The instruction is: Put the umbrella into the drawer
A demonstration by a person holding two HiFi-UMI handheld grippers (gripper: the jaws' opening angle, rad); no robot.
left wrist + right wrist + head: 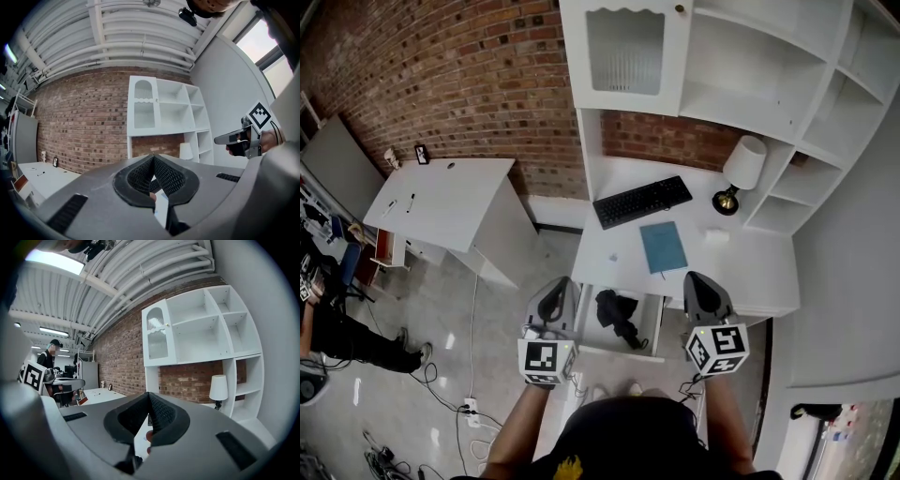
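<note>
The ribbed black pads of the left gripper (153,159) and the right gripper (148,397) are shut together on nothing. The two grippers are held level on either side of the open white drawer (651,321). The folded black umbrella (617,314) is seen lying inside it, at 3 o'clock of the left jaws. Glossy grey floor (487,309) is left free at 9 o'clock. The white desk (741,267) lies at 12 o'clock, where a black keyboard (642,201), a blue notebook (663,247) and a white-shaded lamp (741,173) are set.
</note>
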